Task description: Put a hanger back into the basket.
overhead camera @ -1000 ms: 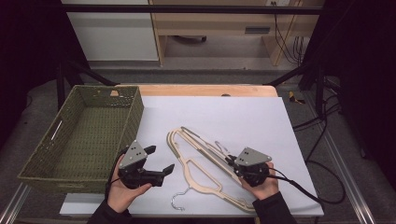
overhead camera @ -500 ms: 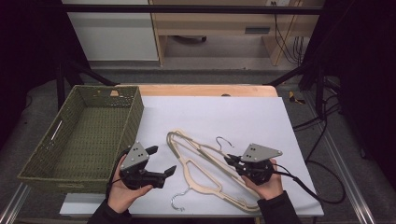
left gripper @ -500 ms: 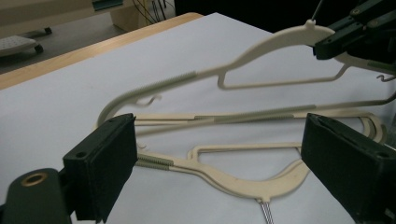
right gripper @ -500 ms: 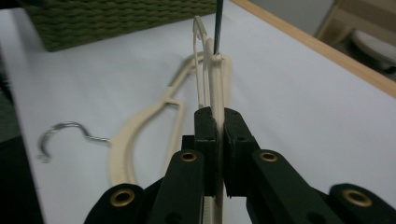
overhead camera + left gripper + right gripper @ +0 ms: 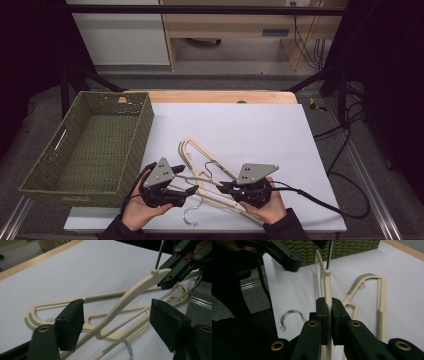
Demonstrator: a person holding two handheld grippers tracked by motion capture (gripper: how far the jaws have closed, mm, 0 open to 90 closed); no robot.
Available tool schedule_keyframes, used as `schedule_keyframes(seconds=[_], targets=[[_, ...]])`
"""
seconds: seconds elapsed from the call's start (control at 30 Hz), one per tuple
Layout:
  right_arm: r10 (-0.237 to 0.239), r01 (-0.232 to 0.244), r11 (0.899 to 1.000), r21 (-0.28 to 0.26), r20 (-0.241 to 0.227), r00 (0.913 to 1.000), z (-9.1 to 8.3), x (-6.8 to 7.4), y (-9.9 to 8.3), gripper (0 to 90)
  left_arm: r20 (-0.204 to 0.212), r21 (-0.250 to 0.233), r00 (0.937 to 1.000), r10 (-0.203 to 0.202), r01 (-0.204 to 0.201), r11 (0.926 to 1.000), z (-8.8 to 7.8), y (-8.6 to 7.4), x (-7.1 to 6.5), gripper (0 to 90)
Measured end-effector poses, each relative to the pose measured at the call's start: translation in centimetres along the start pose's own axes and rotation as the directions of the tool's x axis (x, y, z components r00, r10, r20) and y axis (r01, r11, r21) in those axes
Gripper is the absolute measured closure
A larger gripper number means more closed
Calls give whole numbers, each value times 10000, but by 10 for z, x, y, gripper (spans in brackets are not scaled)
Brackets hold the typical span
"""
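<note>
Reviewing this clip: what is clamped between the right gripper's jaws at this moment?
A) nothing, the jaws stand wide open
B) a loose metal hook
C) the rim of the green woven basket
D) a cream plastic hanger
D: in the right gripper view the right gripper has its jaws pressed together on the flat arm of a cream hanger, lifted off the white table.

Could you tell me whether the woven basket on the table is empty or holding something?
Empty. The high view shows the green woven basket with a bare floor inside; the hangers lie outside it on the white sheet.
</note>
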State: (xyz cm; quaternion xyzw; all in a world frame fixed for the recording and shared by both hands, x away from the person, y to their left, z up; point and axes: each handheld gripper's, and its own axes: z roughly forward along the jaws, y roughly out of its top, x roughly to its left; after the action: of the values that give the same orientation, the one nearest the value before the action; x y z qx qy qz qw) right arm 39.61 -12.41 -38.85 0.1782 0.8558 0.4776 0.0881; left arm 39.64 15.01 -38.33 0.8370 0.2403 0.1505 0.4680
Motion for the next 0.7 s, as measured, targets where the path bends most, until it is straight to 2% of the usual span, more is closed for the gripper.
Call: schedule_keyframes(seconds=[0.1, 0.23, 0.27, 0.3, 0.5, 0.67, 0.7], targets=[[33, -33, 10000, 4, -277, 9996, 2, 2, 0, 866, 447, 343, 9989, 101, -116, 9993, 7, -1, -1, 424], [11, -8, 10000, 52, -477, 9989, 3, 3, 1, 866, 666, 647, 9976, 206, -249, 9976, 12, -3, -2, 551], [11, -8, 10000, 52, -477, 9989, 3, 3, 1, 866, 711, 679, 9973, 200, -249, 9974, 12, -4, -3, 551], [-38, 44, 10000, 86, -627, 9980, 4, 4, 1, 866, 726, 725, 9970, 271, -323, 9968, 13, -4, -3, 613], [-19, 33, 9999, 162, -851, 9964, 5, 3, 1, 864, 686, 1104, 9951, 715, -788, 9908, 12, -3, -7, 661], [-46, 59, 9998, 206, -637, 9980, 3, 3, 1, 821, 772, 1311, 9919, 1010, -1105, 9852, 9, -2, -11, 720], [-113, 116, 9999, 90, -290, 9995, 2, 2, 1, 785, 964, 1285, 9914, 890, -1010, 9865, 9, -1, -12, 758]])
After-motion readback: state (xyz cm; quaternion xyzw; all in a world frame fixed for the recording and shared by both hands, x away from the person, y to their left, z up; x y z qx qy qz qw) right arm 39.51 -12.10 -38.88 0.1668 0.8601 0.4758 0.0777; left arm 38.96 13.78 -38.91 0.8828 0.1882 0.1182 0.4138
